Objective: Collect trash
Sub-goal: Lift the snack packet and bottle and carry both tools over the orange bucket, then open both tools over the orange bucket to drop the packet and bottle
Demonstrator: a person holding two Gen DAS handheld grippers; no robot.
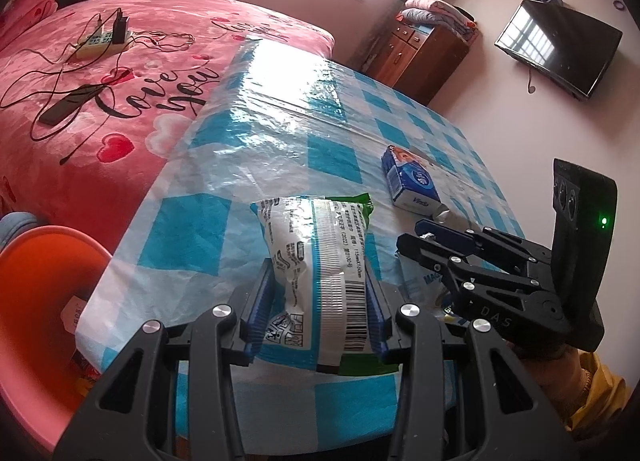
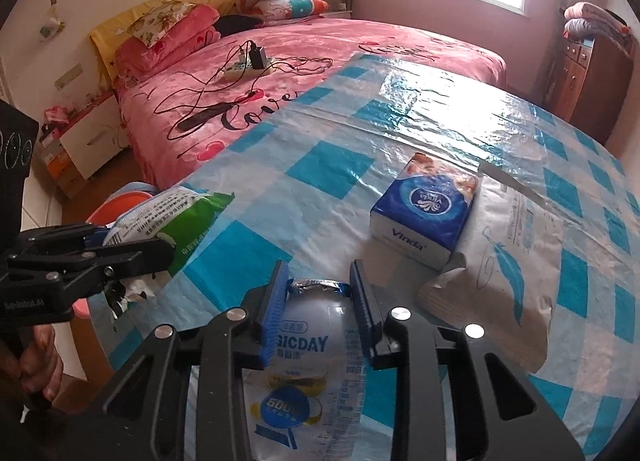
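My left gripper is shut on a green and white snack wrapper, held just above the checkered table; the wrapper also shows in the right wrist view. My right gripper is shut on a white and blue MAGICDAY packet that lies on the table. The right gripper appears in the left wrist view to the right of the wrapper. The left gripper appears at the left in the right wrist view. An orange bin stands beside the table's left edge.
A blue Vinda tissue pack sits on the blue-and-white plastic tablecloth, with a white bag with a feather print beside it. A pink bed with a power strip and cables lies beyond the table.
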